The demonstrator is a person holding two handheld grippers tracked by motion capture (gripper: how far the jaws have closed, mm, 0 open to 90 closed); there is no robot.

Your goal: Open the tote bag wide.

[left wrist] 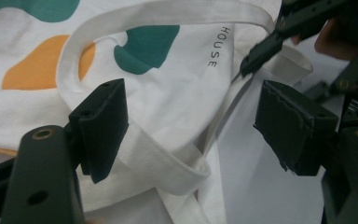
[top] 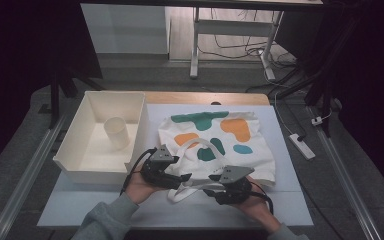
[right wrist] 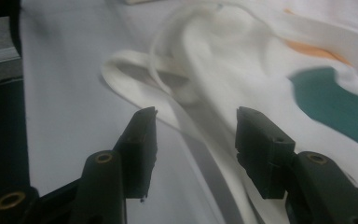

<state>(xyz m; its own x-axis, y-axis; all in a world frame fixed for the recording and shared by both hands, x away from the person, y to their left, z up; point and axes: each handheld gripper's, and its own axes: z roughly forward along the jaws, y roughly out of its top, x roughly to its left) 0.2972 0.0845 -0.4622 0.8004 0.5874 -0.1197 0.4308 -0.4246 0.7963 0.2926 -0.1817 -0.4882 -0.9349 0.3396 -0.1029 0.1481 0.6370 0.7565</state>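
Tote bag point(top: 215, 142), cream with green and orange blobs, lay flat on the bench point(top: 290, 200) beside a bin point(top: 80, 150); print read "HOUSE". My left tongs point(left wrist: 191, 126) stood open astride its folded hem. My right tongs point(right wrist: 196, 140) stood open over a strap point(right wrist: 135, 70), blurred.

A: Support surface?

B: Pale grey-white table top point(top: 280, 200); a wood-coloured strip shows along its far edge.

A: What lies on it?

B: White plastic bin point(top: 82, 165) at left. Beside it, a cream tote bag point(top: 240, 150) with green and orange blotches, laid flat; its straps point(top: 180, 192) trail toward the near edge.
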